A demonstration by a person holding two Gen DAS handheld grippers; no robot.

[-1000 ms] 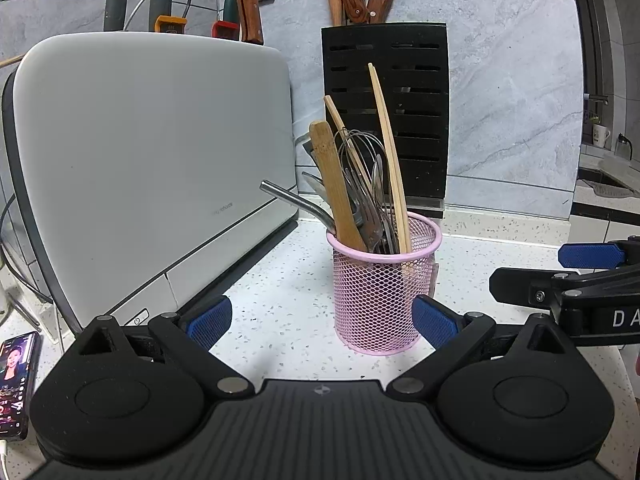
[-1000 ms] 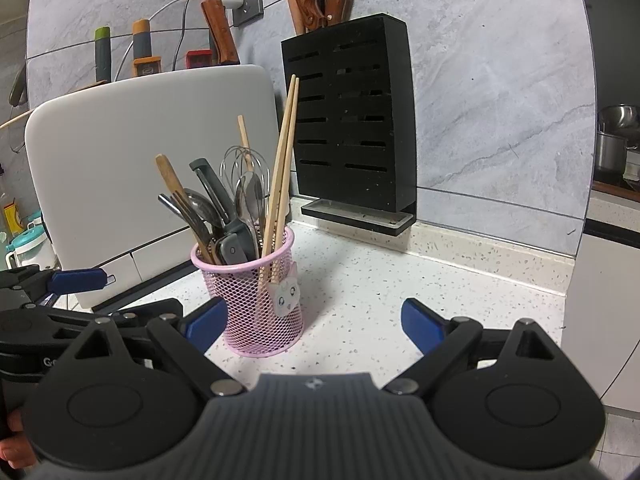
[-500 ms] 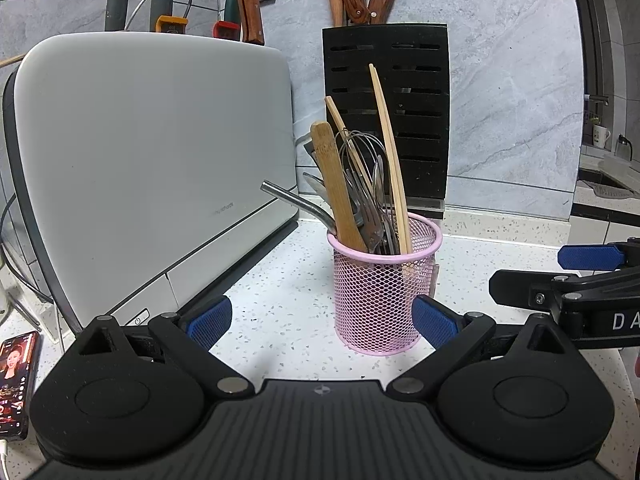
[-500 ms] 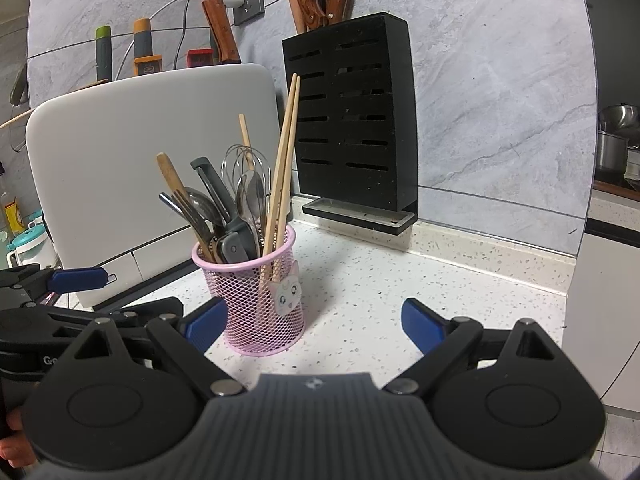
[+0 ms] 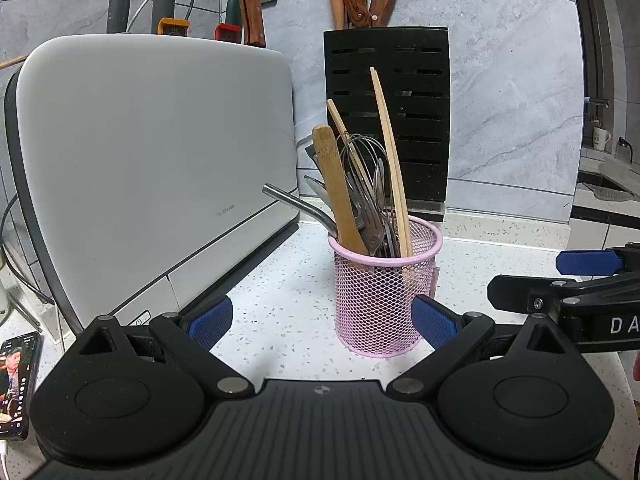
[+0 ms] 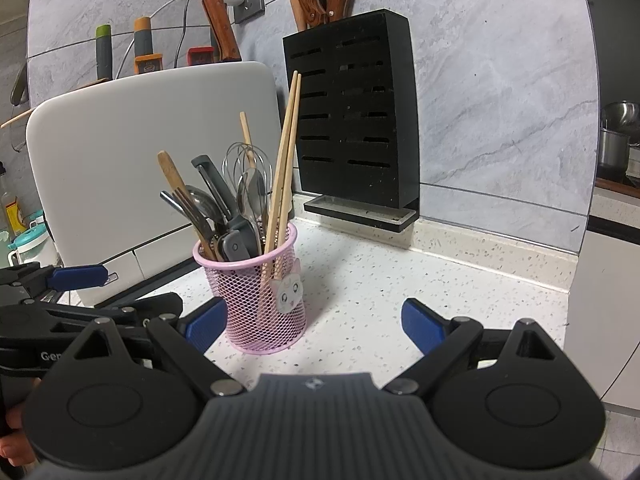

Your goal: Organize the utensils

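Here the pink mesh cup [image 5: 386, 292] stands upright on the speckled counter [image 5: 280, 300], packed with utensils: a pair of chopsticks [image 6: 285, 160], a wooden spatula [image 5: 336, 184], a whisk [image 5: 362, 156], forks and spoons, all leaning near-vertical with handles fanned up and slightly left. The left gripper [image 5: 322, 320] has its jaws spread wide and empty; the cup sits just ahead, right of its centre line, near the right blue pad. The right gripper [image 6: 314, 322] is likewise spread and empty, the cup ahead and left of its centre line. Both seem about equally near; the left looks slightly better aligned. A large white appliance [image 5: 160, 160] crowds the far left, and a black knife block [image 5: 400, 120] stands behind against the wall. A phone [image 5: 14, 384] lies near left. Judgement: any pull must go straight up, since tangled handles may drag neighbours or tip the light cup.
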